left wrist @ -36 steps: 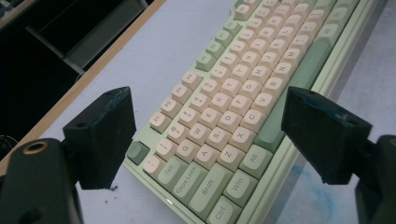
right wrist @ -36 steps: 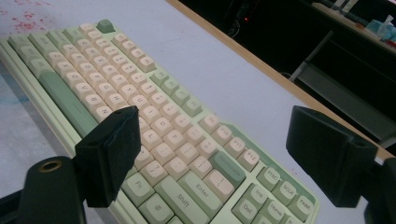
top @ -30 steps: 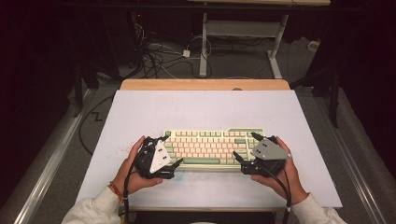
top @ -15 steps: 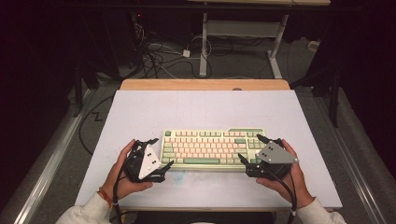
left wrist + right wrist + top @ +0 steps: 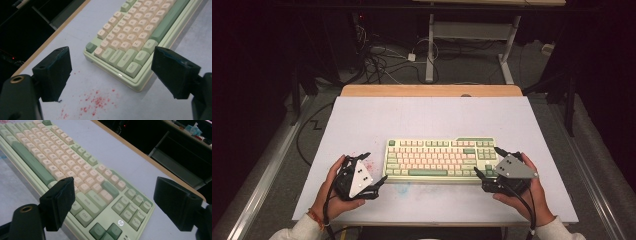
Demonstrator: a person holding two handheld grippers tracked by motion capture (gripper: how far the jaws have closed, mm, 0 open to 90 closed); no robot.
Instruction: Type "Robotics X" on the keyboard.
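- The pale green keyboard with cream and green keycaps lies flat on the light grey table mat, a little nearer the person's edge than the far one, its long sides parallel to that edge.
- Wide bare mat lies behind the keyboard up to the light wooden strip along the far table edge; narrower bare margins lie at its left and right ends, and a strip in front.
- The left gripper sits in the left hand just off the keyboard's left end, jaws wide apart with nothing between them; its lower jaw tip comes close to the keyboard's near left corner.
- The right gripper sits in the right hand at the keyboard's right end, jaws wide apart and holding nothing.
- In the right gripper view a small round white HP logo shows above the arrow keys.
- Legends such as Shift, Ctrl and Alt read faintly; most other key legends are too blurred to read.
- Red speckles mark the mat by the left corner.
- Both gripper views cut the keyboard off at the frame edge.
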